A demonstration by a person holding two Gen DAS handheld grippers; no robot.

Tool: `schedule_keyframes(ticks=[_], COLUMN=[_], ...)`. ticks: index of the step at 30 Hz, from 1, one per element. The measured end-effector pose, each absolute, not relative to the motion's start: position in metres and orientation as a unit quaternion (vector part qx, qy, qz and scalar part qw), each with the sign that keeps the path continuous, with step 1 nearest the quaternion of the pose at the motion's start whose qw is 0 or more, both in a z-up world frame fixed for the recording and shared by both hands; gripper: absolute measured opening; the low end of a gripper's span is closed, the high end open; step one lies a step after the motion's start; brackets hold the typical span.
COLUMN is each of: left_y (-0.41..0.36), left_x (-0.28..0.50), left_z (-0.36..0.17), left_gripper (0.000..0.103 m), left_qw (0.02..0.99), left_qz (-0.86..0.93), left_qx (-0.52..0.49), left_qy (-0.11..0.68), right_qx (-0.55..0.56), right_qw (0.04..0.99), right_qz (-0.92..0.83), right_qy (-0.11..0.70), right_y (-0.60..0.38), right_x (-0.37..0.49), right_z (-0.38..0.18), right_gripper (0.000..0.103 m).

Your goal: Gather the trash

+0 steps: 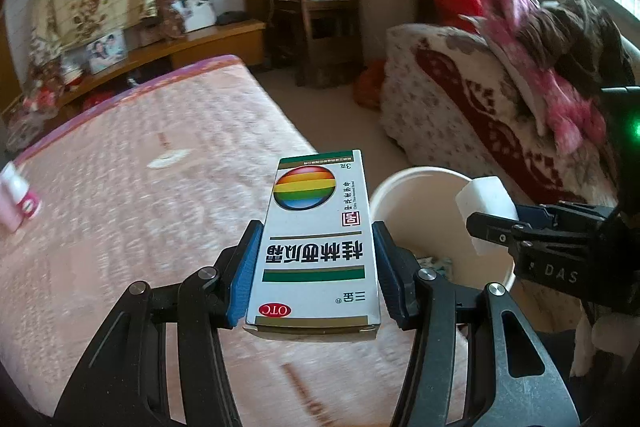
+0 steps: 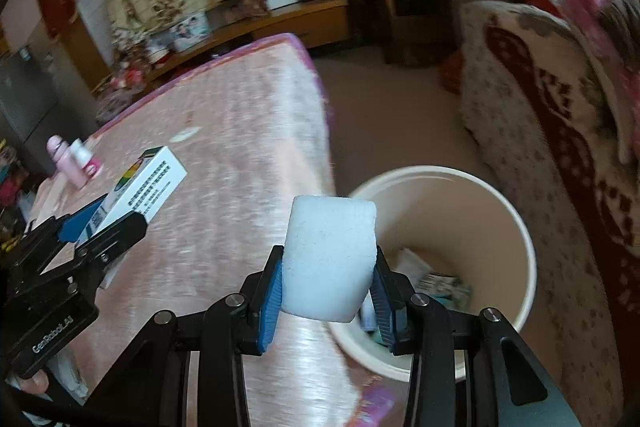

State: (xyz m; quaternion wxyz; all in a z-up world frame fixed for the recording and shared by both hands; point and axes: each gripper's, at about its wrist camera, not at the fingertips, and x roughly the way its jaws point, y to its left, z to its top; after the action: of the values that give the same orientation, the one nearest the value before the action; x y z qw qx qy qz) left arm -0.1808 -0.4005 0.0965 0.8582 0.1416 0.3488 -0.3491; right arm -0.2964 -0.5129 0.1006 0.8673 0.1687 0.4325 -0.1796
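Medicine box (image 1: 318, 247) clamped between left fingers (image 1: 244, 267); foam block (image 2: 330, 259) between right fingers (image 2: 272, 295).

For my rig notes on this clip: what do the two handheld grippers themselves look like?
Both are black linkage frames with silver pivot bolts and ribbed blue pads. The left gripper body reads "GenRobot.AI" in white; the right gripper body shows white lettering and a green light.

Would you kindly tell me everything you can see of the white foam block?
The white foam block is a chunky, roughly cubic piece with rounded edges and a finely grained, matte surface, like foam. The right claw grips its lower part between blue pads, and its upper part sticks out beyond them. It hangs in the air near the rim of the cream bin, beside the pink bed edge. Nothing else touches it.
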Motion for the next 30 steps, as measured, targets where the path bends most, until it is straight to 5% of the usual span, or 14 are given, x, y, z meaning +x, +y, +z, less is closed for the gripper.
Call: schedule_keyframes(ticks=[15, 25, 30], left_y=[-0.468, -0.479, -0.474], left_x=[-0.185, -0.180, -0.181], left_z=[0.060, 0.048, 0.050], left_gripper=[0.052, 0.053, 0.058], left_qw=[0.810, 0.787, 0.792], left_qz=[-0.395, -0.424, -0.420], left_qx=[0.135, 0.108, 0.105], left_qy=[0.411, 0.435, 0.430], right_qx=[0.222, 0.248, 0.248], right_qw=[0.825, 0.814, 0.816], right_qz=[-0.245, -0.264, -0.262], right_qy=[0.457, 0.454, 0.452], right_y=[-0.583, -0.599, -0.593], right_x=[-0.337, -0.347, -0.348], right_z=[0.053, 0.042, 0.043], right_gripper=[0.038, 0.064, 0.066])
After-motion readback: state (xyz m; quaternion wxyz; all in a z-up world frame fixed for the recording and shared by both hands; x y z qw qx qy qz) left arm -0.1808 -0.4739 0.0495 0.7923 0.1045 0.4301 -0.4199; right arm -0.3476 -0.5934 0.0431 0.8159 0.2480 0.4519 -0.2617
